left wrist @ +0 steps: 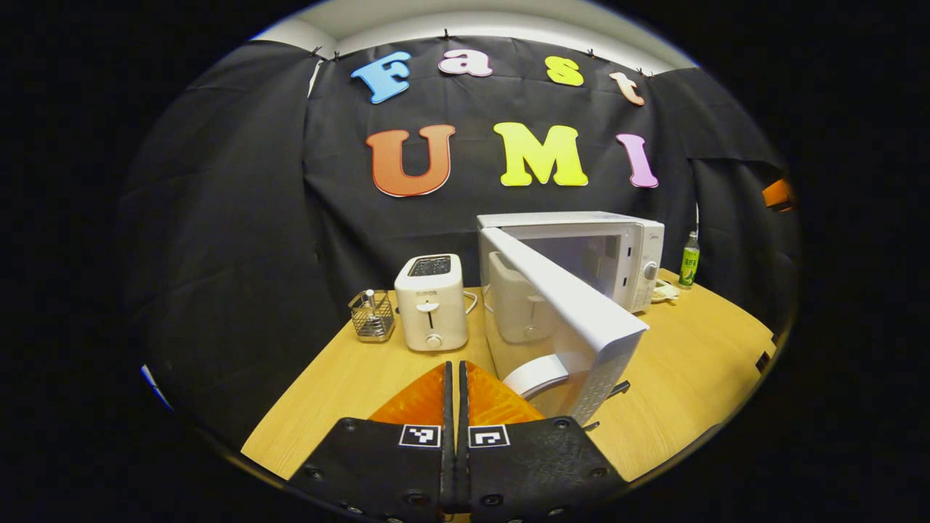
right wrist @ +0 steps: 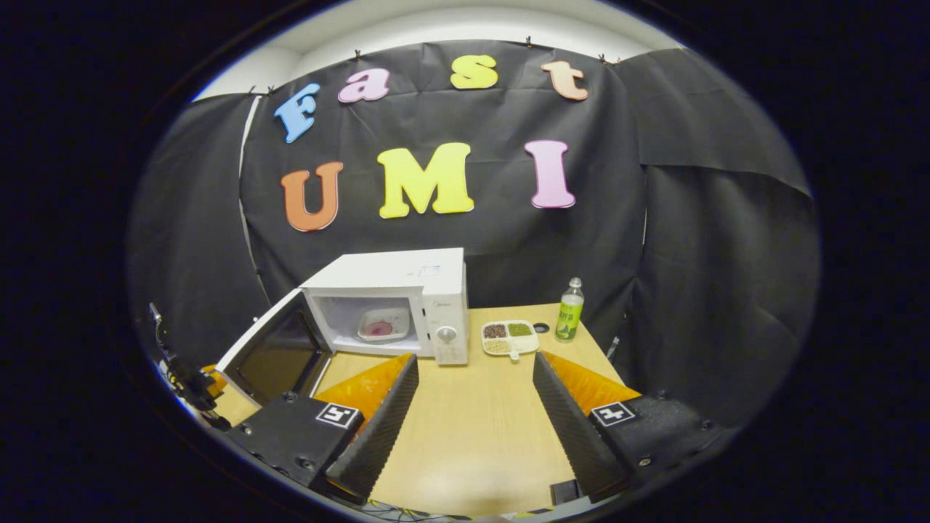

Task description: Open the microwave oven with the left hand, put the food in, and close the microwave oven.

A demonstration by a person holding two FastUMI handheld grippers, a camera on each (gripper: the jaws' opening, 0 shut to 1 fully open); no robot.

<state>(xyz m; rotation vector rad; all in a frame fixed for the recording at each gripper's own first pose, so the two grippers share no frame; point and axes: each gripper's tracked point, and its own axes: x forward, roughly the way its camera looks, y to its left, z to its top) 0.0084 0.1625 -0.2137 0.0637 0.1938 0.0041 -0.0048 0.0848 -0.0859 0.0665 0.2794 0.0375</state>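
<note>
The white microwave (right wrist: 436,280) stands at the back of the wooden table with its door (right wrist: 280,352) swung wide open to the left. Inside the cavity lies a pale plate (right wrist: 383,325) with something pink on it. My right gripper (right wrist: 474,359) is open and holds nothing, a good way back from the oven over the table. In the left gripper view the microwave (left wrist: 625,247) has its open door (left wrist: 574,312) reaching toward me, with the door's curved handle (left wrist: 534,374) just right of my fingers. My left gripper (left wrist: 456,378) is shut with nothing between its fingers.
A white toaster (left wrist: 431,301) and a small wire basket (left wrist: 372,316) stand left of the microwave. Right of it sit a divided tray (right wrist: 510,338) of grains and a green bottle (right wrist: 570,311). The table (right wrist: 472,436) has bare wood in front of the oven.
</note>
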